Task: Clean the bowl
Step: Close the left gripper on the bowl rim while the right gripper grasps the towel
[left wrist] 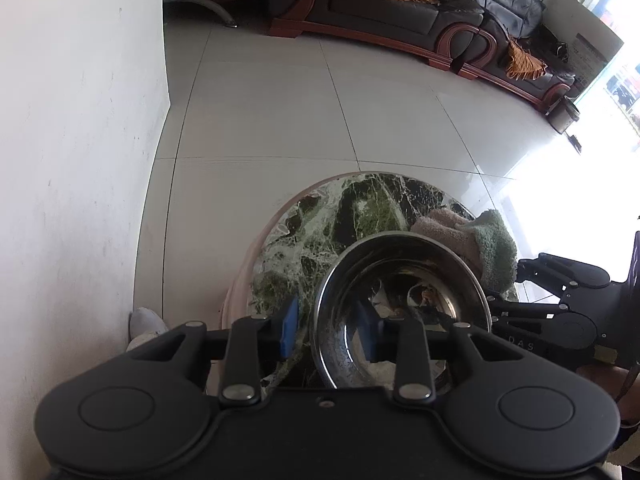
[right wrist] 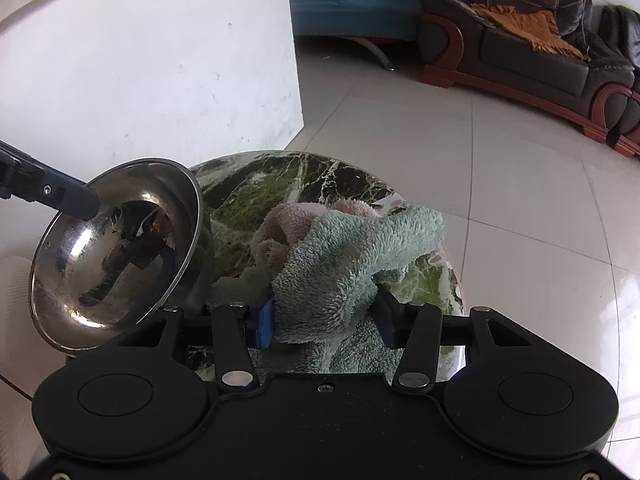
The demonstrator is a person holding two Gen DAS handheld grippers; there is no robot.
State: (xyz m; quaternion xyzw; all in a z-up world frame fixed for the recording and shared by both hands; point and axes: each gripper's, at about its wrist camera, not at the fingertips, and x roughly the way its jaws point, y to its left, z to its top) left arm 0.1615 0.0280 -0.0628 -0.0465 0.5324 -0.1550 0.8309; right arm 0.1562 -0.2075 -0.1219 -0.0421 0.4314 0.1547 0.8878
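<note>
While my left gripper [left wrist: 330, 330] clamps the steel bowl [left wrist: 402, 308] rim at lower centre, my right gripper [right wrist: 326, 320] pinches the towel [right wrist: 352, 256].

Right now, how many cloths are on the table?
2, bunched together beside the steel bowl: a green cloth in front, pinched in the right claw, and a pink cloth behind, partly under it. More could be hidden beneath.
</note>
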